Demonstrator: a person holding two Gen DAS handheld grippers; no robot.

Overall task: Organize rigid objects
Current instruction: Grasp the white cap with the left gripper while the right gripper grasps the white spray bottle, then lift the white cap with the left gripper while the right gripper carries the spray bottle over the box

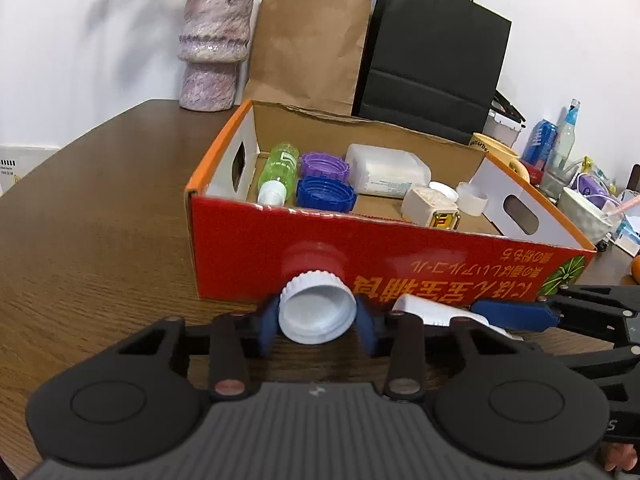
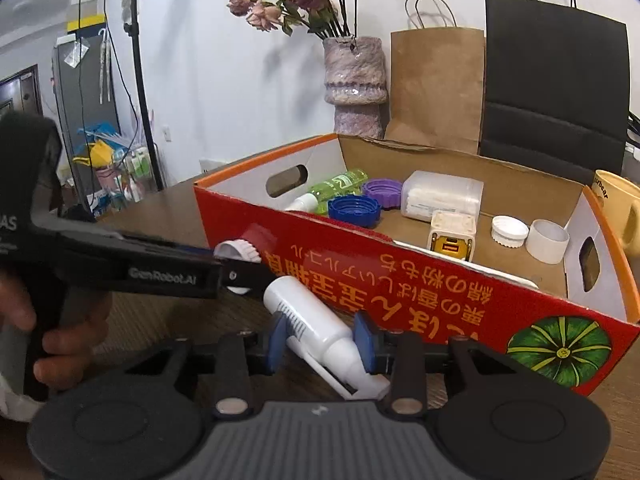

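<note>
A red cardboard box with an orange rim stands open on the brown table; it also shows in the right wrist view. Inside lie a green bottle, a purple lid, a blue lid, a white plastic container, a cream cube charger and two white caps. My left gripper is shut on a white ribbed cap just in front of the box's near wall. My right gripper is shut on a white spray bottle, beside the box front.
A purple vase, a brown paper bag and a black paper bag stand behind the box. A yellow mug and clutter of bottles and bowls sit to the right. The left gripper's body crosses the right wrist view.
</note>
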